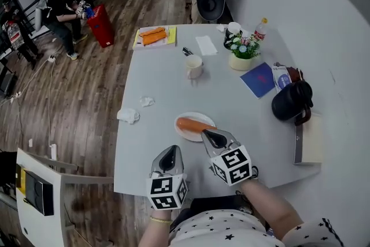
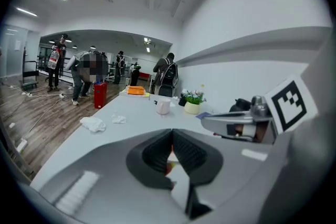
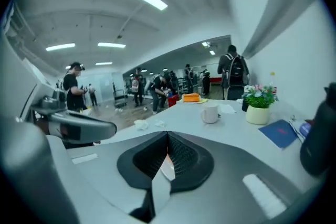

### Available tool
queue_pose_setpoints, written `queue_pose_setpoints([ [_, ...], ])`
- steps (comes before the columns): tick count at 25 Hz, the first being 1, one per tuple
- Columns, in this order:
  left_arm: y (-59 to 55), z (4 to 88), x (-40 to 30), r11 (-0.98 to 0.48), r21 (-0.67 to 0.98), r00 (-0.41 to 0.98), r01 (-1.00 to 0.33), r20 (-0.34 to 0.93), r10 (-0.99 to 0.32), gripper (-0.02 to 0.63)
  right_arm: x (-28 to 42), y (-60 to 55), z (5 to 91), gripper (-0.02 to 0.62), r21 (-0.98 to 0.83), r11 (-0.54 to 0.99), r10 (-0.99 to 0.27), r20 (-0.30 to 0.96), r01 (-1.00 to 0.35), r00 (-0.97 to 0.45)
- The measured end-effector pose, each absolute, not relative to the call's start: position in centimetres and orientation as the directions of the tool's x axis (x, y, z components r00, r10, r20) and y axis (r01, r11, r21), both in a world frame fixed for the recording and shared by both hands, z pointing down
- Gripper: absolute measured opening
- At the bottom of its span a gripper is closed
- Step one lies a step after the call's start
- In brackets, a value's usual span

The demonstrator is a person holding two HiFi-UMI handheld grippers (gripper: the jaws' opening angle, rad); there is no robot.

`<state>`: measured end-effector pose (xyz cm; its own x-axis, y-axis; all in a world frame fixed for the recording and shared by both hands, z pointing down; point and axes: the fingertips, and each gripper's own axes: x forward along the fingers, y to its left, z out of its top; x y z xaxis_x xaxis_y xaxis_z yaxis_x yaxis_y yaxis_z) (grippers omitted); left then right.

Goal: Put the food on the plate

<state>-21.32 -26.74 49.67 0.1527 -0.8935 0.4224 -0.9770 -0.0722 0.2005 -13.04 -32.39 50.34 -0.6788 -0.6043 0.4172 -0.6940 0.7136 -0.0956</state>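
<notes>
**Sausage on the plate, both tools shut and empty**

The sausage lies across the plate, close to the counter's front edge, so the food looks placed. The right tool sits just at the sausage's near end with its jaws pressed together and nothing between them. I judge that end to be the natural spot to grip or let go. The left tool hangs nearer the person, beside the plate, jaws also together and empty, probably idle because one tool suffices. A cup stands well behind, out of the way.
</notes>
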Motion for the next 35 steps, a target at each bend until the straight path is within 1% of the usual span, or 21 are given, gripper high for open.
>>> queue_pose_setpoints([
  [4,-24.4,48.8,-19.5,-0.097,0.198,0.17,-0.975,0.396,-0.903,0.008,-10.9,-28.8,48.5,-0.002,-0.237,0.626,-0.67,0.323,-0.742,-0.668],
  [7,-22.3,48.7,-18.0,-0.113,0.191,0.181,-0.975,0.389,-0.903,0.008,-10.0,-26.2,48.3,-0.002,-0.281,0.595,-0.687,0.308,-0.753,-0.658],
  [20,-15.6,47.7,-16.1,-0.103,0.193,0.168,-0.976,0.363,-0.917,0.008,-9.1,-18.9,46.1,-0.003,-0.215,0.641,-0.684,0.275,-0.737,-0.675],
  [35,-14.9,46.0,-15.7,-0.11,0.172,0.162,-0.979,0.326,-0.931,0.008,-9.4,-17.3,44.9,-0.003,-0.19,0.669,-0.675,0.249,-0.718,-0.695],
])
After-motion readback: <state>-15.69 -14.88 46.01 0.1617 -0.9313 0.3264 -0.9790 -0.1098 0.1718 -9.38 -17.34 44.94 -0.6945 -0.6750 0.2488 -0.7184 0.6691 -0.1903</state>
